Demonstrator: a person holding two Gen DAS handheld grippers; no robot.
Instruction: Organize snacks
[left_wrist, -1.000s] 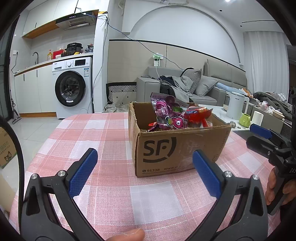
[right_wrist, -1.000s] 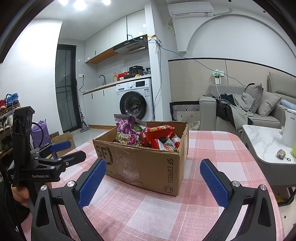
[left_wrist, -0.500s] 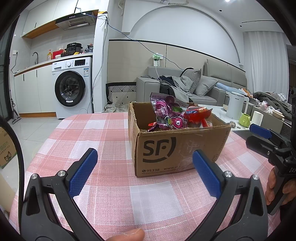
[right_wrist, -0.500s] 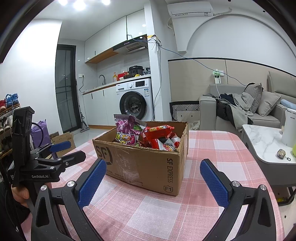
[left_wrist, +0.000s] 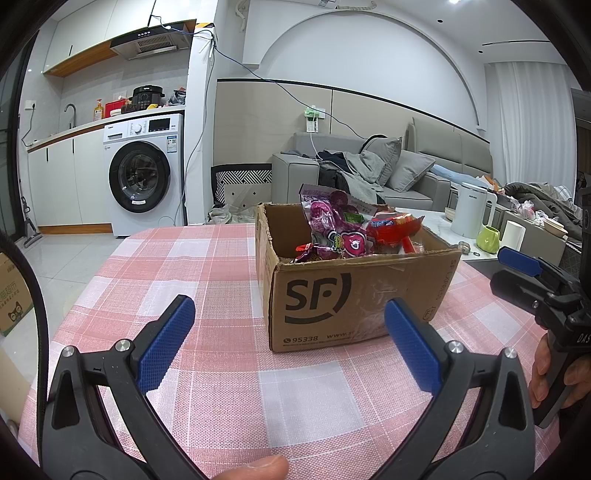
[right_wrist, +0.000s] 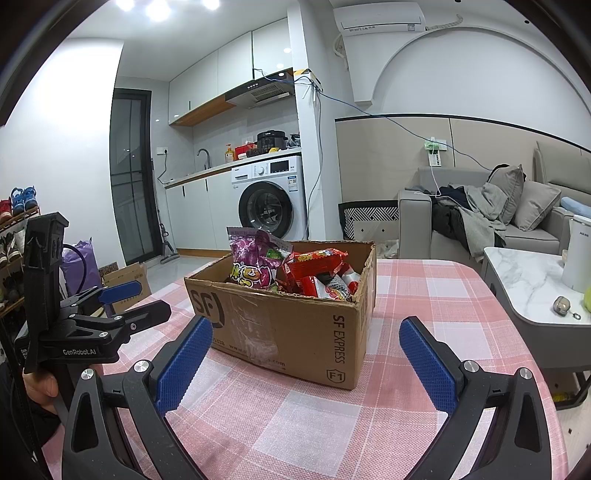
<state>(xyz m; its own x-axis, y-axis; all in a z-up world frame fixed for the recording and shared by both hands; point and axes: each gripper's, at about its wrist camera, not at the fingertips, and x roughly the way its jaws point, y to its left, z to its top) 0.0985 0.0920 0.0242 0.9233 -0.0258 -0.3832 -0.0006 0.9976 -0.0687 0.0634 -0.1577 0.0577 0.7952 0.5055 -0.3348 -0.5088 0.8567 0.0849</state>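
Note:
A brown SF cardboard box (left_wrist: 354, 295) stands open on the pink checked tablecloth (left_wrist: 207, 280), filled with snack bags: a purple bag (left_wrist: 328, 225) and red bags (left_wrist: 395, 229). The box also shows in the right wrist view (right_wrist: 295, 325), with the purple bag (right_wrist: 253, 264) and red bags (right_wrist: 317, 269). My left gripper (left_wrist: 288, 332) is open and empty, just short of the box's near face. My right gripper (right_wrist: 304, 350) is open and empty before the box's corner. Each gripper shows in the other's view, the right one (left_wrist: 517, 269) and the left one (right_wrist: 122, 299).
A white marble side table (right_wrist: 524, 280) with a kettle (left_wrist: 472, 214) and a green cup (left_wrist: 487, 238) stands right of the table. A grey sofa (left_wrist: 406, 173) and washing machine (left_wrist: 144, 177) are behind. Cardboard boxes (right_wrist: 125, 277) sit on the floor to the left.

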